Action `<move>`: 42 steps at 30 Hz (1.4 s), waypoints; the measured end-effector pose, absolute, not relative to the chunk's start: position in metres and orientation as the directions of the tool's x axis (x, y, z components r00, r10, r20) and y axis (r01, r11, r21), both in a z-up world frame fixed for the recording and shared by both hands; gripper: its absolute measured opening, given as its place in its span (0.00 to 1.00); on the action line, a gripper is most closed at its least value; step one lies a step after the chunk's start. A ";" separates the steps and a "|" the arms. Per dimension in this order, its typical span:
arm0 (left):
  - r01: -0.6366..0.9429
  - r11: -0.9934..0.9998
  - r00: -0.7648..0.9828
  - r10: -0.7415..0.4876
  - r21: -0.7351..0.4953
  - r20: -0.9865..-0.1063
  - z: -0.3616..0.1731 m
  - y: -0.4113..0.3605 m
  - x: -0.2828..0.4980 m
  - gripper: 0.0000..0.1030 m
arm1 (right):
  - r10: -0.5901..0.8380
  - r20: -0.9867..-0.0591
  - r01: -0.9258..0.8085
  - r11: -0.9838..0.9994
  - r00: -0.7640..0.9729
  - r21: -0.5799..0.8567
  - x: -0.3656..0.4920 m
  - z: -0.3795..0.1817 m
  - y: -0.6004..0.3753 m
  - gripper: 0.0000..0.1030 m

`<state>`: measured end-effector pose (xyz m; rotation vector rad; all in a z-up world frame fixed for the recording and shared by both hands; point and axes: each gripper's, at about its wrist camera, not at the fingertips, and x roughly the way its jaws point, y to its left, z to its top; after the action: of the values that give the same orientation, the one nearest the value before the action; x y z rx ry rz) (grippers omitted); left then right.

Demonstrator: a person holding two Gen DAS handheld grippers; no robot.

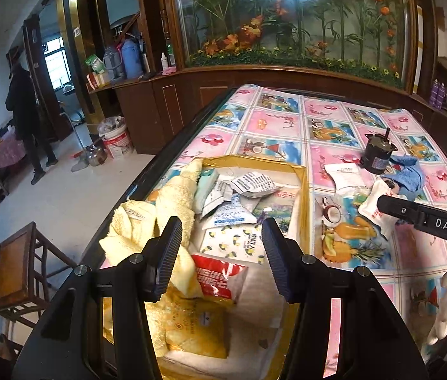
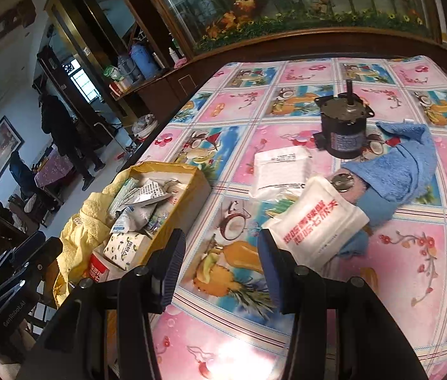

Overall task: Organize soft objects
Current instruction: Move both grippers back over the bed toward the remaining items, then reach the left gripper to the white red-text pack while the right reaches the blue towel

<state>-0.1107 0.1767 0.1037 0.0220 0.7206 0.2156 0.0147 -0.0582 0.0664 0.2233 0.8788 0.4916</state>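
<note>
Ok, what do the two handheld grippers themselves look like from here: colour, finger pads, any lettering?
Both are matte black plastic with silver screw heads. The left gripper and right gripper each carry two paddle-shaped fingers faced with dark blue ribbed pads. Seen from the left wrist, the right gripper's body reads "DAS" in white; from the right wrist, the left one shows "GenRobot.AI". No cables or sleeves visible.

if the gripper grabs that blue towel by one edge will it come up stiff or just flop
Probably flop: the blue towel lies crumpled in soft folds on the table. It looks like light terry cloth, so it should grip without slipping. It drapes against the white packet and sits close to the black motor, so lifting it may drag or nudge those.
</note>
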 end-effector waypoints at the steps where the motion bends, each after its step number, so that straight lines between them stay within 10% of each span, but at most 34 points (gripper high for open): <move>1: -0.181 0.979 0.728 0.195 0.089 -0.657 0.103 0.175 -0.110 0.51 | 0.495 -0.679 -0.311 0.869 0.542 0.385 0.014 0.066 -0.065 0.46; 25: 0.126 0.973 0.556 -0.230 -0.193 -0.799 0.063 0.100 -0.042 0.51 | 0.360 -0.647 -0.015 0.880 0.672 0.475 0.043 0.046 -0.242 0.46; 42: 0.334 0.936 0.510 -0.281 -0.113 -0.813 0.027 0.021 0.051 0.55 | 0.469 -0.640 -0.008 0.810 0.609 0.586 0.092 0.037 -0.219 0.62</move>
<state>0.0509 0.0214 0.0272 0.0605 0.9674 -0.3706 0.0916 -0.2191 0.0372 0.5778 0.8821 0.2936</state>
